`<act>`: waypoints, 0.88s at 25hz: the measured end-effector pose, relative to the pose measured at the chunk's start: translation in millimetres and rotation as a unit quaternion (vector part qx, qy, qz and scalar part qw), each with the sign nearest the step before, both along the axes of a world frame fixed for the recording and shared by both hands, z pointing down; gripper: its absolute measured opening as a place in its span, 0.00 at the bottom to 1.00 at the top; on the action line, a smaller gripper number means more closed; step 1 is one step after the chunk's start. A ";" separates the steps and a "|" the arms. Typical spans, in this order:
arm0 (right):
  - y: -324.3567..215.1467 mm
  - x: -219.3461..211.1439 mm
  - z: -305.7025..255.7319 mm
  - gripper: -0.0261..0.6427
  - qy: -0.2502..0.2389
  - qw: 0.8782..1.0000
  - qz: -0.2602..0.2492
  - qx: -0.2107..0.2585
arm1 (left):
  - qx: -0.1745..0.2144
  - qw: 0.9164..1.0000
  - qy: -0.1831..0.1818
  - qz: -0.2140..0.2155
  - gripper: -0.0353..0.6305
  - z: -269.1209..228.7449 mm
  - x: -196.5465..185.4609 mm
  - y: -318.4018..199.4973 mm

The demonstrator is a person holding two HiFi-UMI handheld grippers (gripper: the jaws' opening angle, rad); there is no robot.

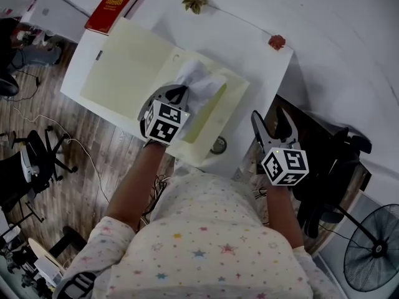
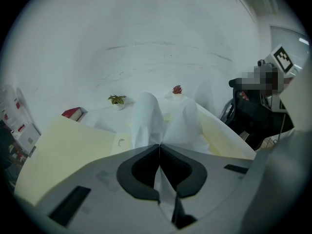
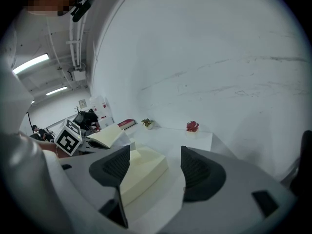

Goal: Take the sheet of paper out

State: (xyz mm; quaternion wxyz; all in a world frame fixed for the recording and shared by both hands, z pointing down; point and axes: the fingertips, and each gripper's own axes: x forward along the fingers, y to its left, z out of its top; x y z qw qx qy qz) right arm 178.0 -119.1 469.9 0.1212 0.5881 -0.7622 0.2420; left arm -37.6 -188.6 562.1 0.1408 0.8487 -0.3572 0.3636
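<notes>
Left tool (image 2: 159, 147) clamps paper (image 2: 146, 116) so we can draw it from folder (image 2: 63, 150) | right tool (image 3: 156, 167) wide, empty, aside, clear of our pull

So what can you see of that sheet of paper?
It is a thin white sheet of paper, bunched into soft folds where the left gripper has its jaws shut on its near edge. The rest fans out over one half of an open pale-yellow folder on the white table.
</notes>
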 end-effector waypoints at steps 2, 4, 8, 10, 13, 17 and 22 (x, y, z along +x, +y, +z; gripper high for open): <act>1.4 0.7 -1.7 0.52 0.003 1.000 0.000 0.003 | 0.008 1.000 0.006 -0.001 0.08 -7.3 0.4 0.3; 3.0 1.4 -3.5 0.51 0.006 1.000 0.000 0.005 | 0.017 1.000 0.012 -0.001 0.08 -16.7 0.9 0.3; 6.1 1.6 -7.0 0.46 0.012 1.000 0.001 0.007 | 0.039 0.999 0.029 -0.003 0.08 -41.0 1.7 -1.2; 8.4 1.4 -9.9 0.42 0.013 1.000 0.001 0.010 | 0.050 0.998 0.039 -0.006 0.08 -56.7 1.8 -1.1; 11.9 2.9 -15.3 0.35 0.013 1.000 0.005 0.018 | 0.063 0.996 0.057 -0.012 0.08 -73.3 1.5 0.7; 14.2 4.8 -23.9 0.28 0.012 0.999 0.012 0.033 | 0.076 0.995 0.070 -0.017 0.08 -89.6 -0.1 4.1; 12.8 7.8 -36.7 0.20 0.012 0.998 0.018 0.050 | 0.098 0.991 0.088 -0.026 0.08 -112.0 -2.8 5.5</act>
